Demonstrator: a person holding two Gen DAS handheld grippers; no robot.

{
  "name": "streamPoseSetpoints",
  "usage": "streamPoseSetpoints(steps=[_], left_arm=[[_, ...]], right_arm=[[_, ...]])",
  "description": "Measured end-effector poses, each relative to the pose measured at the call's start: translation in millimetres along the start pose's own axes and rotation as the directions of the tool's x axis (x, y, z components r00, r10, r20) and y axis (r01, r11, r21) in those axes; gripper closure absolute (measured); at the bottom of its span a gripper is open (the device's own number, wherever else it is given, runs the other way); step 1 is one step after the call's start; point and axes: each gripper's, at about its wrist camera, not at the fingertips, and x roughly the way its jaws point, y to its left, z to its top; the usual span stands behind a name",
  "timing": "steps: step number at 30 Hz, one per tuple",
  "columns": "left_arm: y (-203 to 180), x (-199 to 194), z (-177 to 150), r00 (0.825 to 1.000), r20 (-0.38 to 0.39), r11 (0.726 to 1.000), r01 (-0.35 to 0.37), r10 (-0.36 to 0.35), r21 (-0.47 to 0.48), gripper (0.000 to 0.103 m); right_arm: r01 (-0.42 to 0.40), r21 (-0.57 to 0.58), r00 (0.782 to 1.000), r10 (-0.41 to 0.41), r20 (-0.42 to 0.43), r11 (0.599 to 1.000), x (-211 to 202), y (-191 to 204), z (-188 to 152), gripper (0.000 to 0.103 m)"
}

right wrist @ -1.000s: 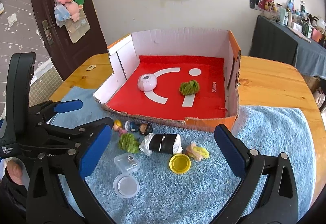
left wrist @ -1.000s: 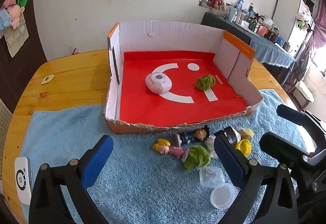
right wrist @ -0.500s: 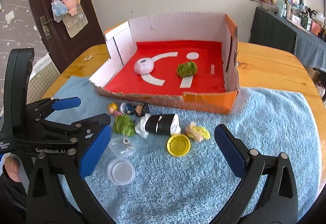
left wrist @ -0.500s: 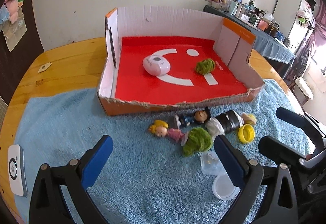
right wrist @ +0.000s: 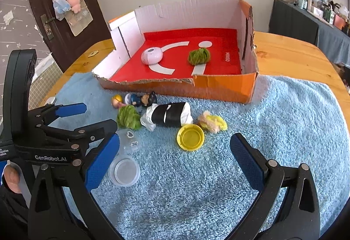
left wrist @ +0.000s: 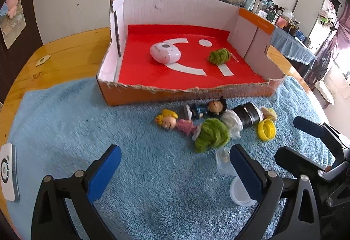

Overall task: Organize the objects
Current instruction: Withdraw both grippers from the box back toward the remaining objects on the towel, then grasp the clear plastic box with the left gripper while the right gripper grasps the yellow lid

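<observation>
A cut-down cardboard box [left wrist: 186,95] [right wrist: 225,84] with a red floor holds a pink oval gadget [left wrist: 165,53] [right wrist: 152,56] and a green yarn ball [left wrist: 218,56] [right wrist: 199,56]. In front of it on the blue towel [left wrist: 65,130] lie a blonde doll [left wrist: 169,123], a dark-haired doll [left wrist: 210,107] [right wrist: 142,99], a second green yarn ball [left wrist: 211,135] [right wrist: 128,117], a black-and-white roll [left wrist: 245,117] [right wrist: 172,117], a yellow lid [left wrist: 266,129] [right wrist: 190,137], a yellow-pink tuft [right wrist: 212,123], a clear cup [left wrist: 223,162] [right wrist: 130,139] and its round lid [right wrist: 124,171]. My left gripper [left wrist: 172,171] and right gripper [right wrist: 175,159] hang open above the towel, holding nothing.
A white device [left wrist: 8,172] lies at the towel's left edge. The wooden table [right wrist: 291,52] extends around the box. A small wooden tag [left wrist: 42,60] sits at far left. A cluttered side table [left wrist: 291,43] stands at the right. Bare towel [right wrist: 284,113] stretches to the right of the objects.
Both grippers have dropped lower and closer to the towel, so the box and the objects look nearer. Nothing was picked up or moved.
</observation>
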Motion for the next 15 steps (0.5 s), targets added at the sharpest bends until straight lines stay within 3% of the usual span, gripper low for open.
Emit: streamPoseSetpoints(steps=[4, 9, 15], left_arm=[[-0.8, -0.6, -3.4, 1.0, 0.008, 1.0, 0.005, -0.005, 0.0, 0.005], [-2.4, -1.5, -6.3, 0.999, 0.001, 0.999, 0.032, -0.032, 0.006, 0.02], [-7.6, -8.3, -9.4, 0.998, 0.003, 0.998, 0.064, -0.064, 0.025, 0.033]], right_arm=[[0.003, 0.003, 1.0, -0.002, -0.005, 1.0, 0.4, -1.8, -2.6, 0.002], [0.001, 0.012, 1.0, -0.001, -0.029, 1.0, 5.1, -5.7, -7.0, 0.027], [-0.005, 0.01, 0.999, 0.005, -0.046, 1.0, 11.4, -6.6, -9.8, 0.032]])
